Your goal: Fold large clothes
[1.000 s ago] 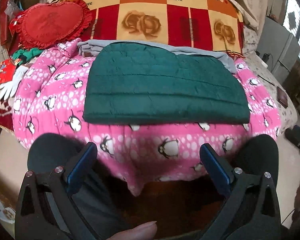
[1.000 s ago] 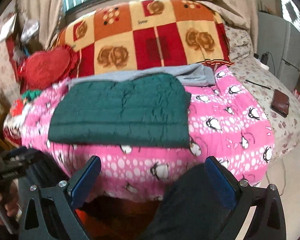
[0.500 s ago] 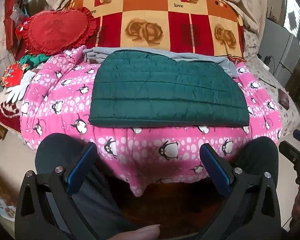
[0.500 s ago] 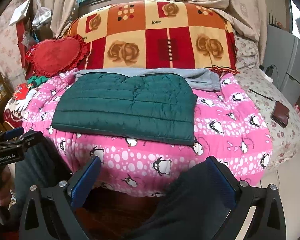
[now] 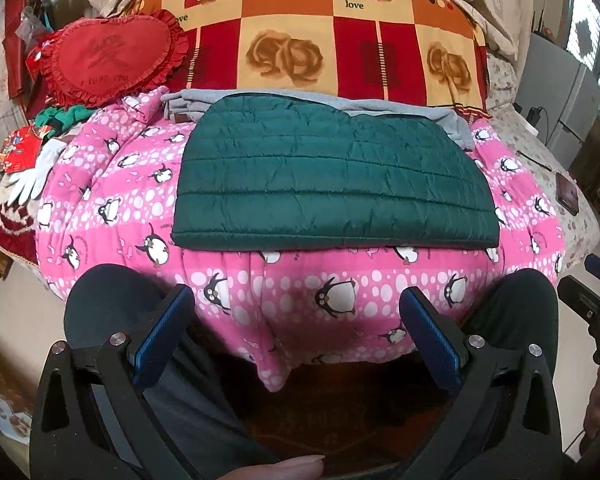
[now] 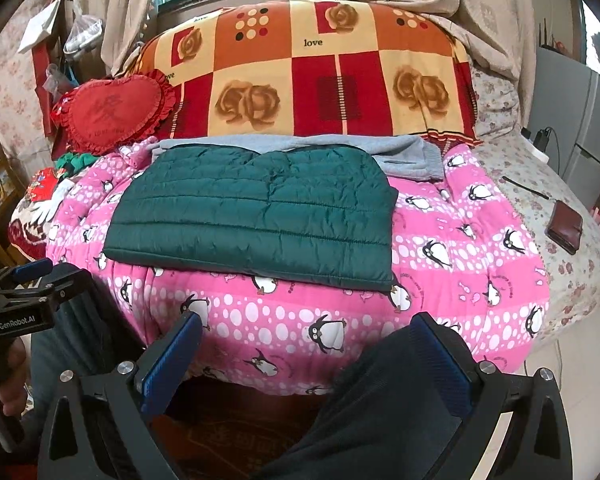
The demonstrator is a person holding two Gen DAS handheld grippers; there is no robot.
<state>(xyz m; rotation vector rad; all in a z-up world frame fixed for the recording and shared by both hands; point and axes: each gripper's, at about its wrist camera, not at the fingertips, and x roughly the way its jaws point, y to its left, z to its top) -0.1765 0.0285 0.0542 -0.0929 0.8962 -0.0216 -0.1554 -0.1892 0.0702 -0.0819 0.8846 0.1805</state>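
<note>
- We found the green quilted jacket [image 5: 331, 180] lying flat on the pink penguin quilt [image 5: 112, 184], folded into a tidy rectangle with its near edge close to the quilt's front drop.
- In the right wrist view the same jacket [image 6: 256, 216] showed straight sides and a clean near corner, with no sleeve sticking out that we could see.
- A grey garment [image 6: 403, 156] lay just behind it, partly under its far edge, and also looked folded; how neatly, we could not tell.
- We held the left gripper [image 5: 296, 320] low in front of the bed, jaws wide apart and holding nothing, well short of the jacket.
- The right gripper [image 6: 307, 344] was likewise spread apart and empty, above our knees and clear of the quilt.
- We judged the fold of the green jacket to be done, or very nearly so: the shape was compact and nothing hung loose.
- What might remain, in our judgement, was at most one more halving or moving the piece onto a pile; the views showed no other unfolded clothing on the quilt.
- Behind the work area stood a checked rose blanket [image 5: 311, 40] and a red heart cushion [image 5: 108, 56], and a brown wallet [image 6: 565, 226] lay off to the right, all apart from the jacket.
</note>
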